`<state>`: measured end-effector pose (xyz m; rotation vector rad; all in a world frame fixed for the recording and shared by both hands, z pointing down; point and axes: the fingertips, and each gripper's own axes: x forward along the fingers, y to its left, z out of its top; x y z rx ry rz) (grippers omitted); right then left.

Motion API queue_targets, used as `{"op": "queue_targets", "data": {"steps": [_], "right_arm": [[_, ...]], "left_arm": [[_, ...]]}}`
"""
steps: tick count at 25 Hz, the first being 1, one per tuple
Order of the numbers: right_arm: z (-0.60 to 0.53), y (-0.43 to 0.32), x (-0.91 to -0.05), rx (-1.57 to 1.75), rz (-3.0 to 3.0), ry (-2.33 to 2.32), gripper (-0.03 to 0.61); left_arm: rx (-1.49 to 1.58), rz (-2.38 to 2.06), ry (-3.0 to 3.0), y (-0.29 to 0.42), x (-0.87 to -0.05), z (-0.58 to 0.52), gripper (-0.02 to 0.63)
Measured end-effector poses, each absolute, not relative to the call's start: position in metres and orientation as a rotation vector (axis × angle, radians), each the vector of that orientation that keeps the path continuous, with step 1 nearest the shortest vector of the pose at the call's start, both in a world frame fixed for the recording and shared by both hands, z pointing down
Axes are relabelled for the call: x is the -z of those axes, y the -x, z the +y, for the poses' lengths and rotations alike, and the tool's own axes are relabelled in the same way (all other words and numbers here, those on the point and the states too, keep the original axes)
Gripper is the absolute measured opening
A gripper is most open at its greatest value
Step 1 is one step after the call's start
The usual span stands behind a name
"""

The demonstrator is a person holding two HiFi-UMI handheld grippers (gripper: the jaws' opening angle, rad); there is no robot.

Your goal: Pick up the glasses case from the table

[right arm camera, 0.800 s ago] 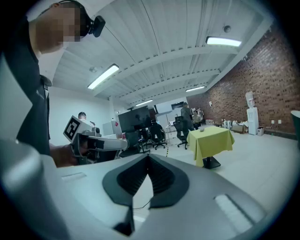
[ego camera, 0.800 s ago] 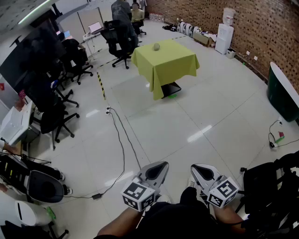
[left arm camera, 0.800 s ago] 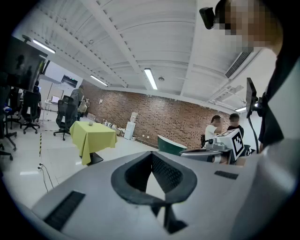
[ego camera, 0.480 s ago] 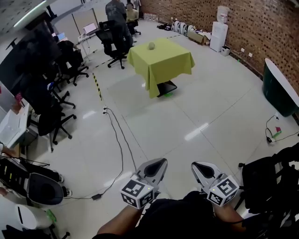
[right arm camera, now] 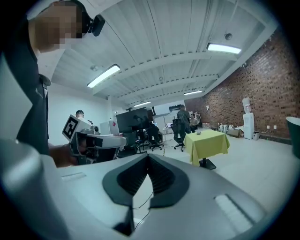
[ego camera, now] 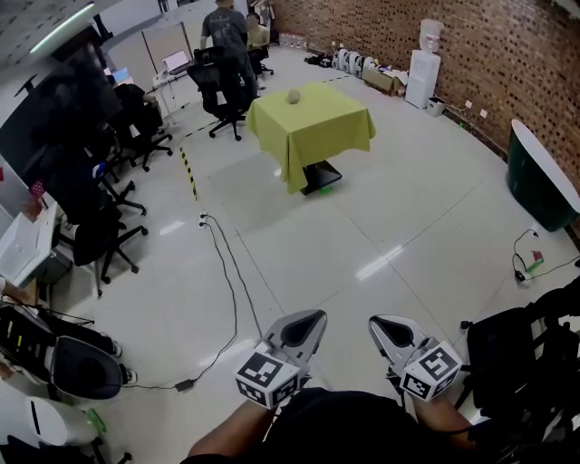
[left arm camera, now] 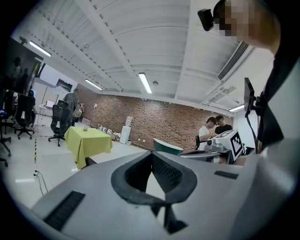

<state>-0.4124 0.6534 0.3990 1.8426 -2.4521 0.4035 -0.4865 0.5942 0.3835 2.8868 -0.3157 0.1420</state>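
The glasses case (ego camera: 293,95) is a small grey-green lump on a table under a yellow-green cloth (ego camera: 317,127), far across the room. It also shows as a speck (right arm camera: 198,132) on that table (right arm camera: 208,140) in the right gripper view, and the table (left arm camera: 89,140) appears at the left of the left gripper view. My left gripper (ego camera: 313,319) and right gripper (ego camera: 379,324) sit low and close to my body, side by side, pointing toward the table. Both are shut with nothing between the jaws (left arm camera: 151,154) (right arm camera: 148,157).
Black office chairs (ego camera: 109,217) line the left side. A cable (ego camera: 227,272) runs across the glossy floor between me and the table. A dark green tub (ego camera: 539,186) stands at the right, a black chair (ego camera: 517,362) is near my right hand, and a person (ego camera: 222,27) stands behind the table.
The head view has shifted slightly, bringing the person at the back further into view. Both grippers keep their places and stay shut.
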Motion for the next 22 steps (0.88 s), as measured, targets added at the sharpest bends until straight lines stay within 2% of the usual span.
{"op": "queue_targets", "data": {"steps": [11, 22], "right_arm": [[0.688, 0.418, -0.406, -0.448, -2.417, -1.811, 0.003], [0.736, 0.412, -0.383, -0.393, -2.438, -1.797, 0.002]], "left_arm": [[-0.135, -0.291, -2.889, 0.477, -0.385, 0.622, 0.006], [-0.072, -0.419, -2.873, 0.496, -0.371, 0.663, 0.006]]}}
